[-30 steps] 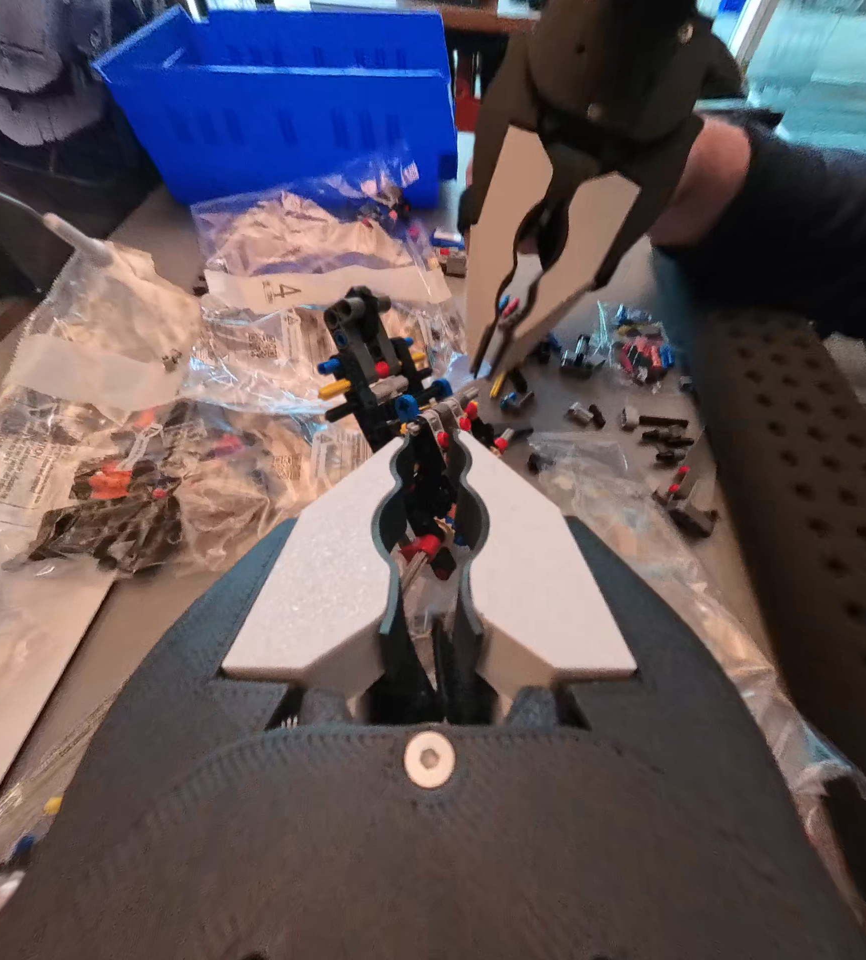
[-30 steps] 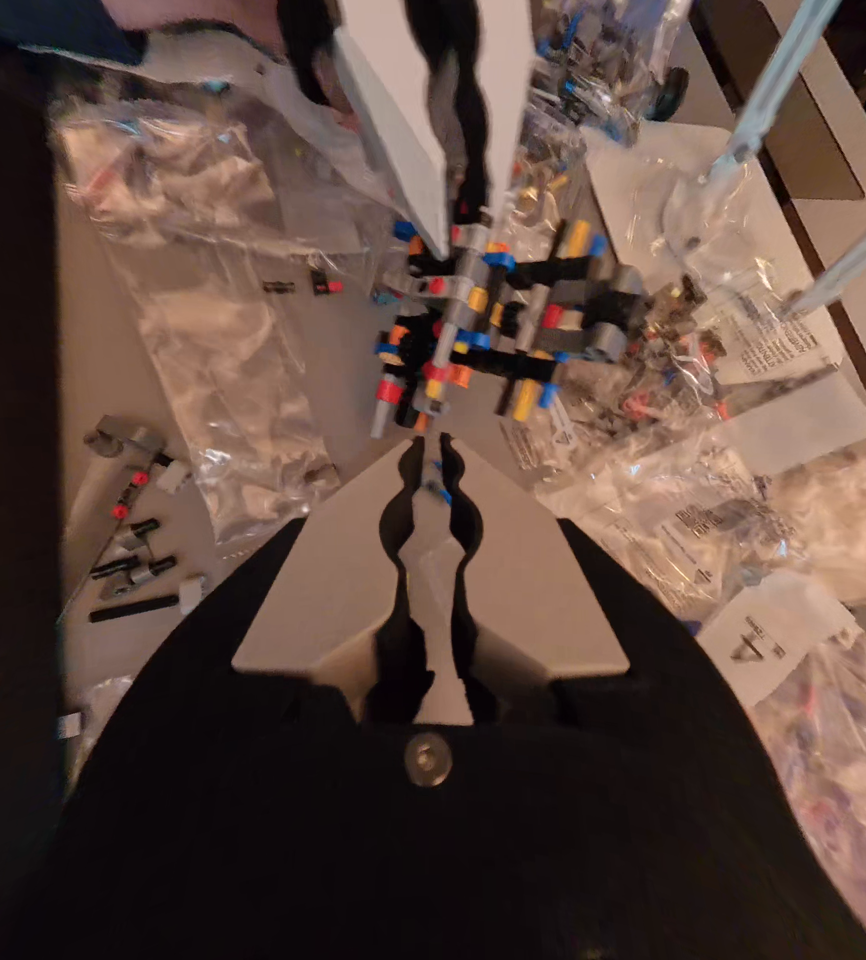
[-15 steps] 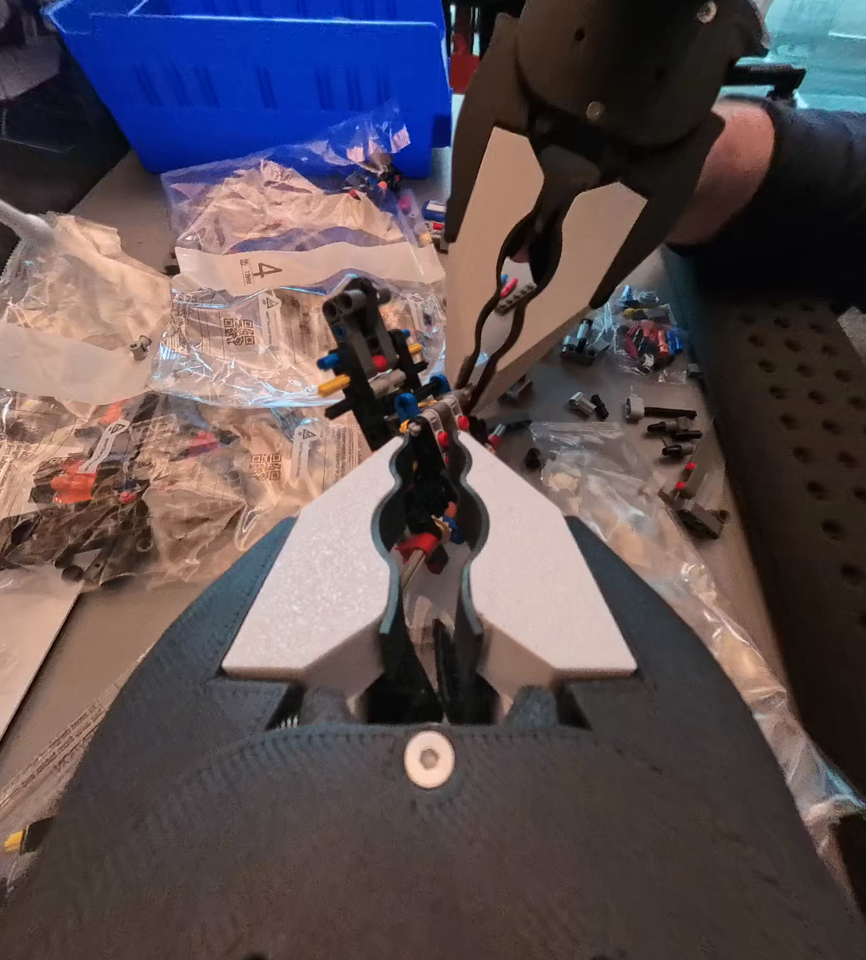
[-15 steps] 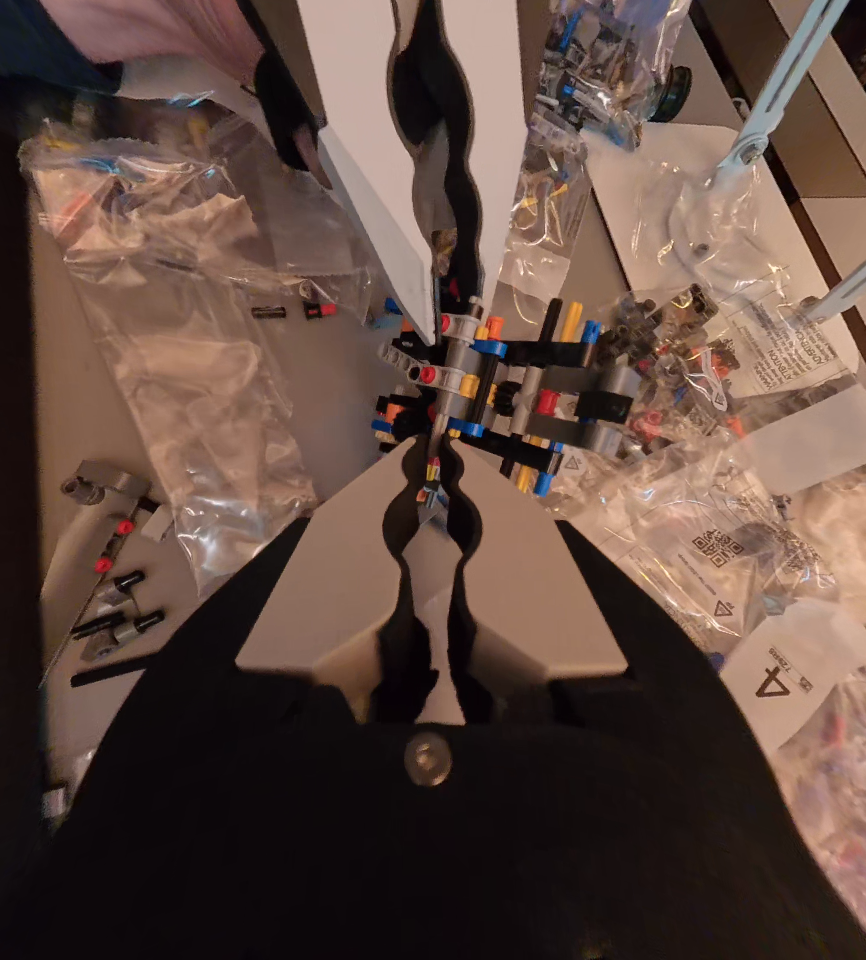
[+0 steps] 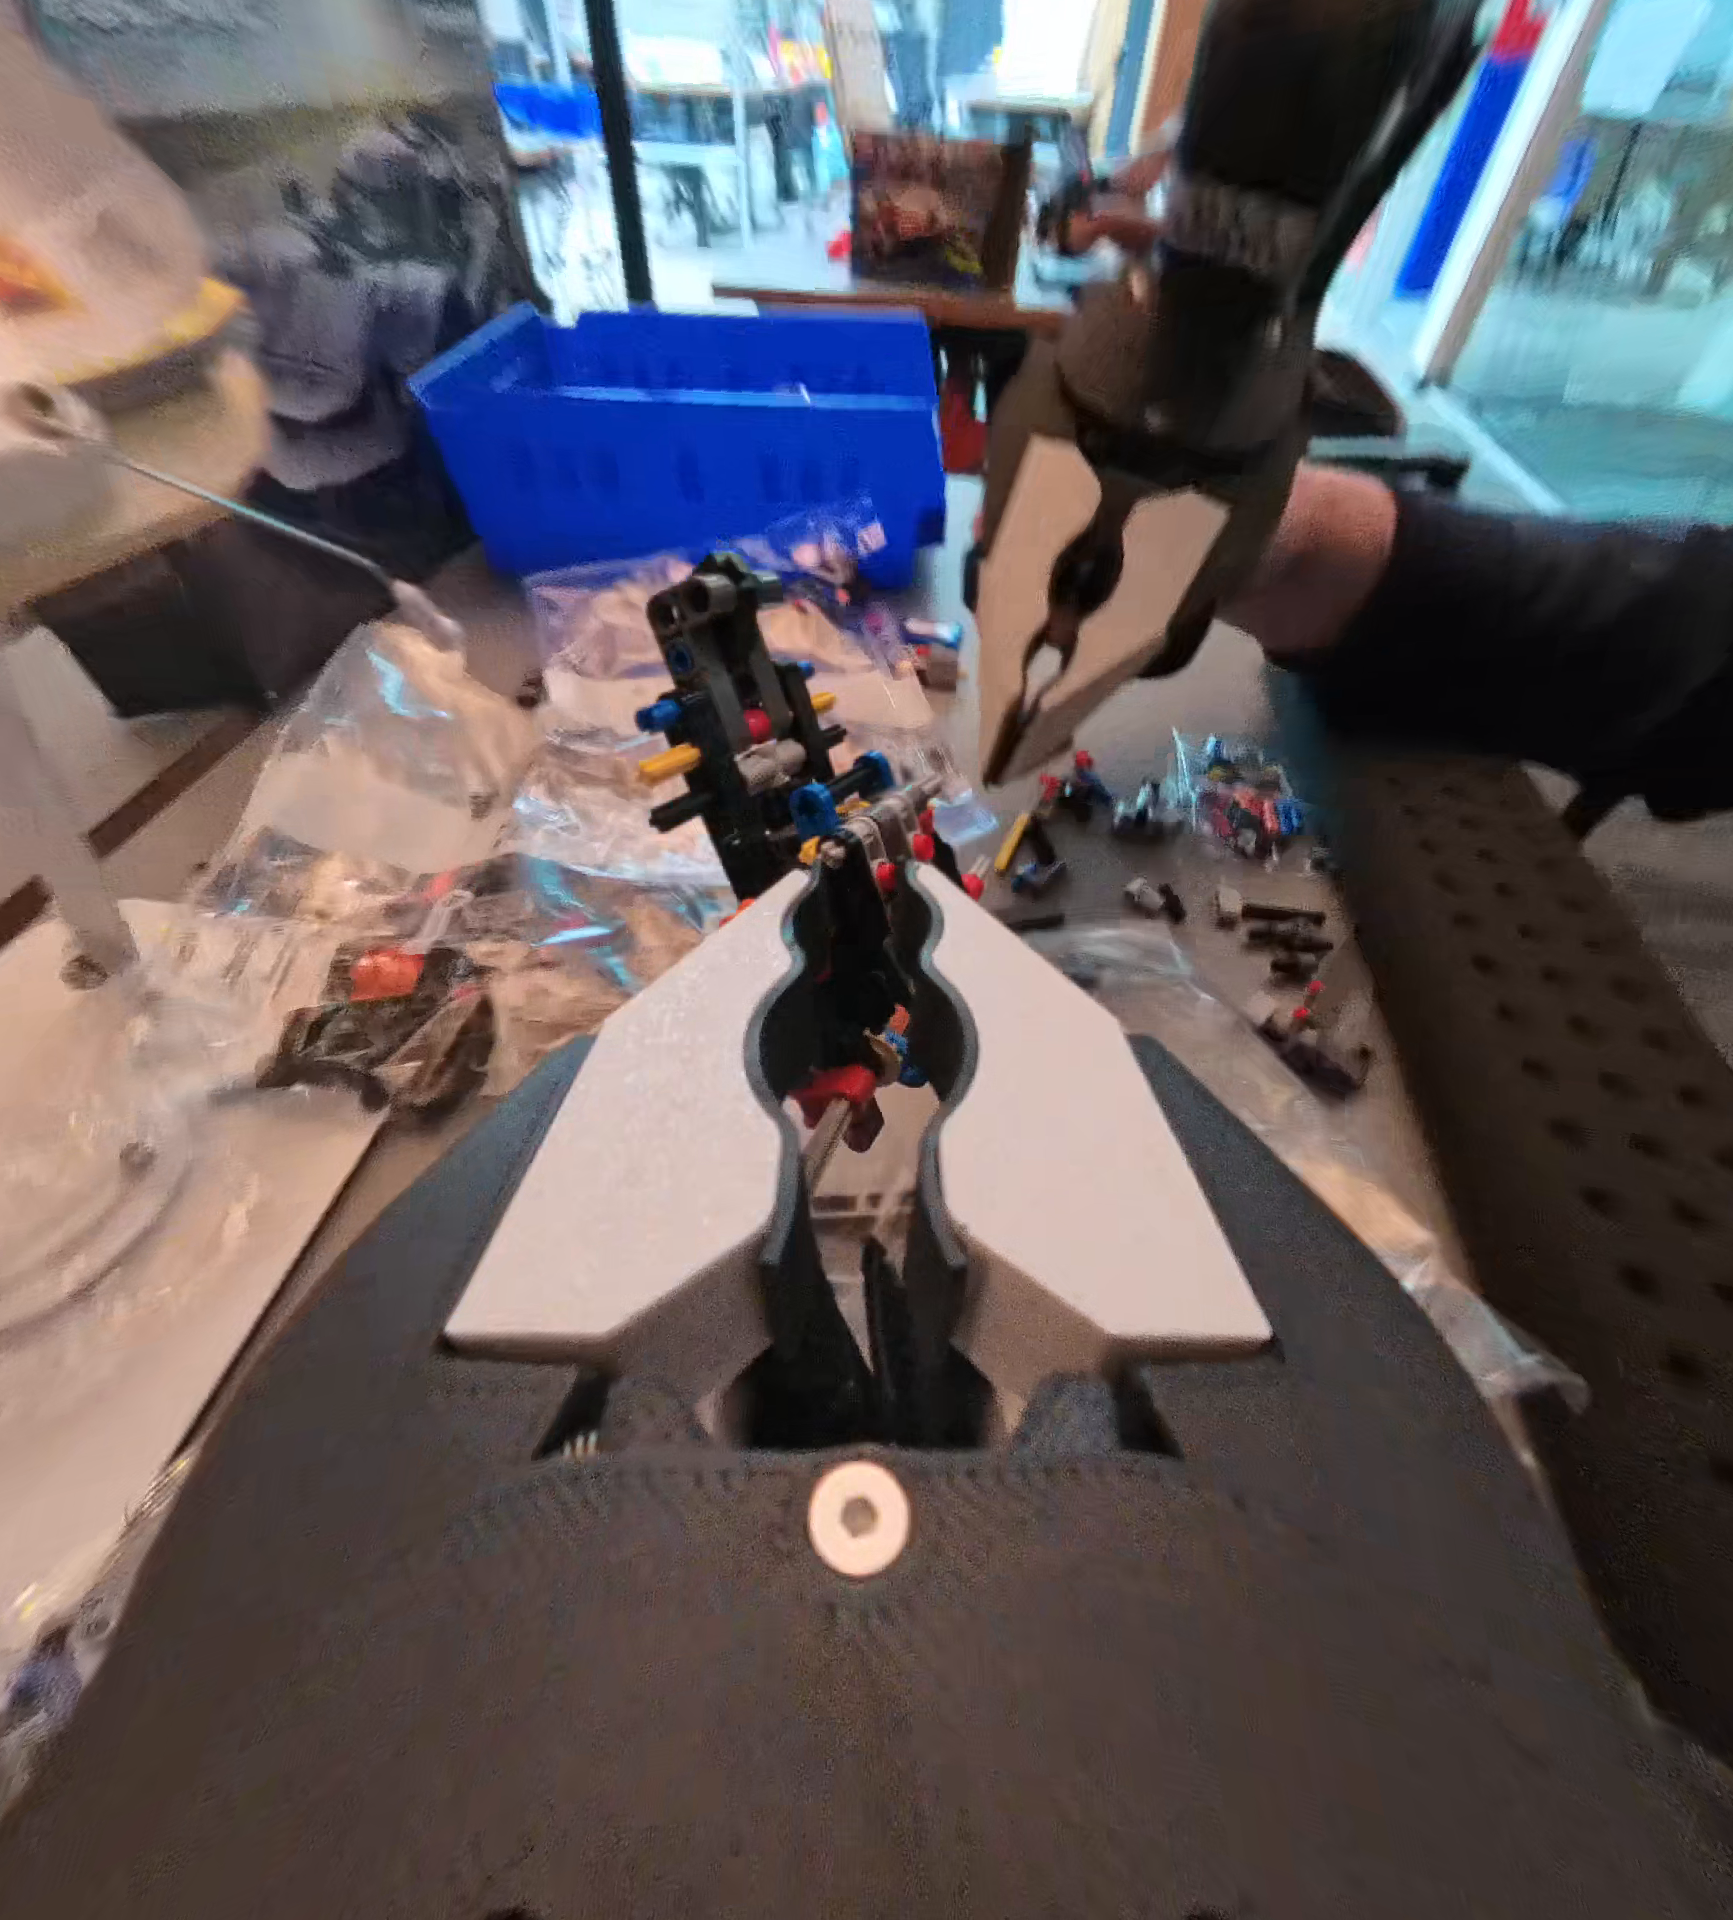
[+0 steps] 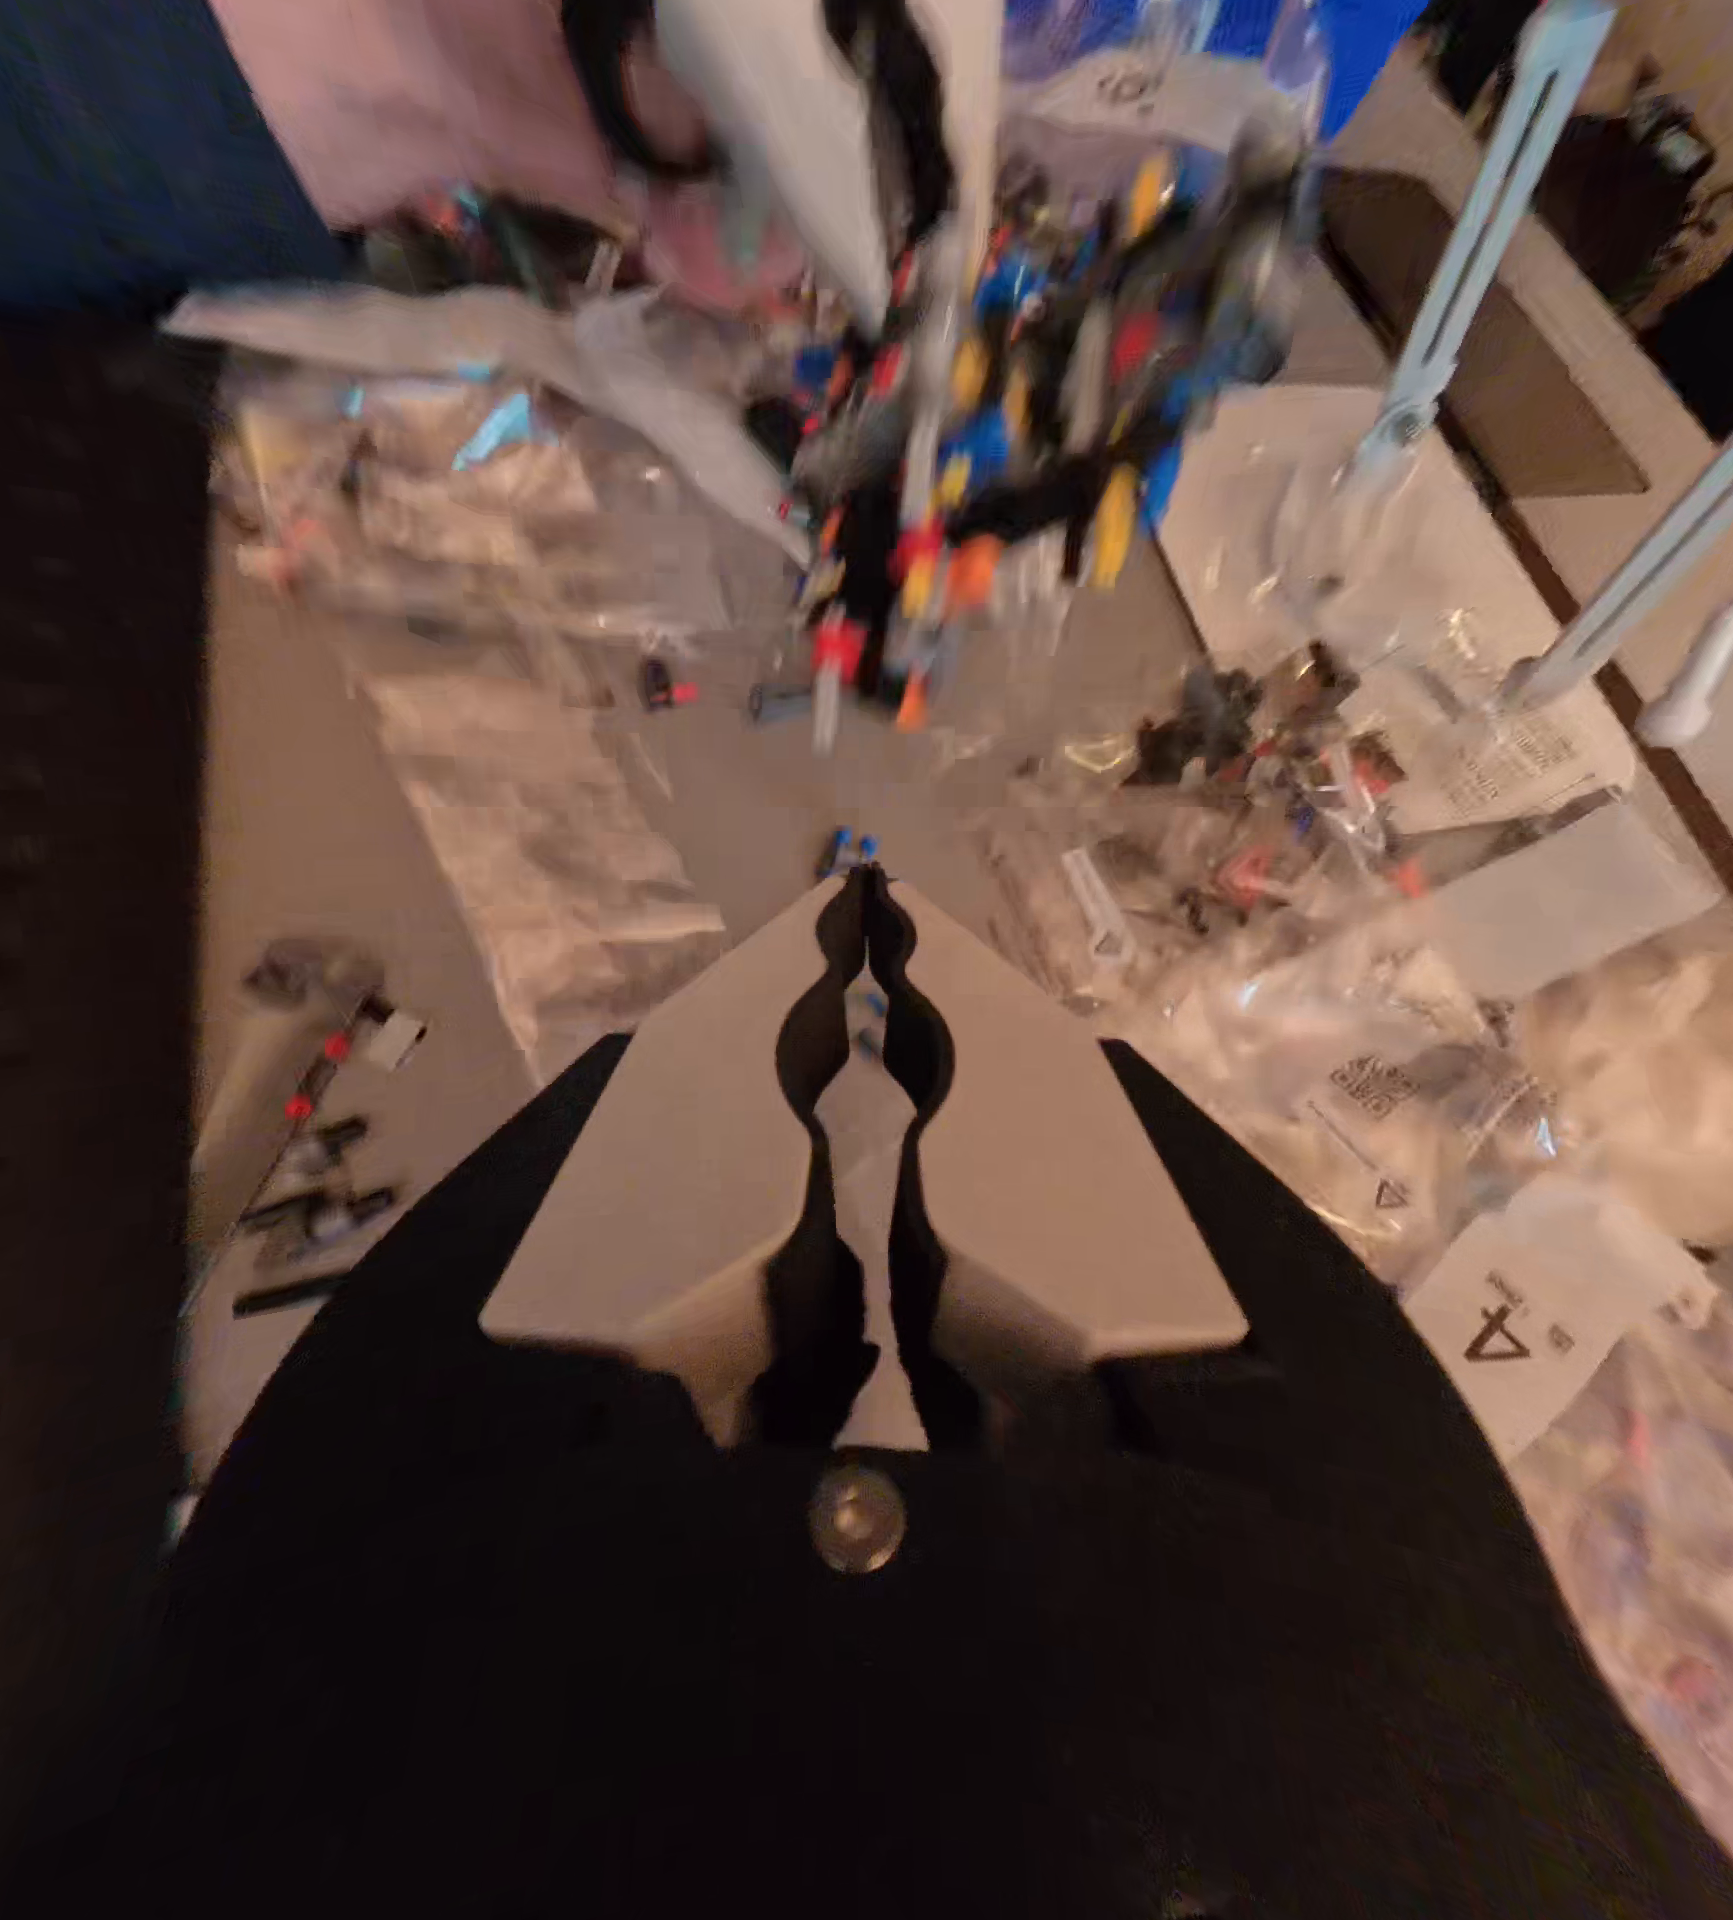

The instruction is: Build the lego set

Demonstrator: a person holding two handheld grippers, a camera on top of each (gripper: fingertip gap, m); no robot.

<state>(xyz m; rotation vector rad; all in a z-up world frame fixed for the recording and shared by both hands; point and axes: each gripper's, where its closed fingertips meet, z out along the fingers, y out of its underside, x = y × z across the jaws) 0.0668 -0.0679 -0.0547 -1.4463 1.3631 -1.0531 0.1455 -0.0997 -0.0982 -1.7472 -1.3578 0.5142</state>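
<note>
My left gripper (image 5: 862,883) is shut on the partly built lego assembly (image 5: 737,727), a black frame with blue, yellow and red pins that stands up past the fingertips. In the right wrist view the assembly (image 6: 976,436) is blurred and hangs from the left gripper (image 6: 893,291) at the top. My right gripper (image 6: 860,883) is shut on a small blue piece (image 6: 846,847) at its tips. In the left wrist view the right gripper (image 5: 1007,753) is up and to the right of the assembly, apart from it, with its tips pointing down.
Loose small pieces (image 5: 1153,821) lie on the table to the right and show in the right wrist view (image 6: 322,1164) too. Plastic parts bags (image 5: 405,748) cover the left. A blue bin (image 5: 685,436) stands behind. A dark perforated mat (image 5: 1620,1143) lies on the right. White stand legs (image 6: 1464,260) rise at the table's far side. The left gripper's tips are roughly 11 cm from the right gripper's.
My right gripper has pulled back from the assembly, still holding the blue piece. My left gripper has tilted up and lifted the assembly. Both views are motion-blurred.
</note>
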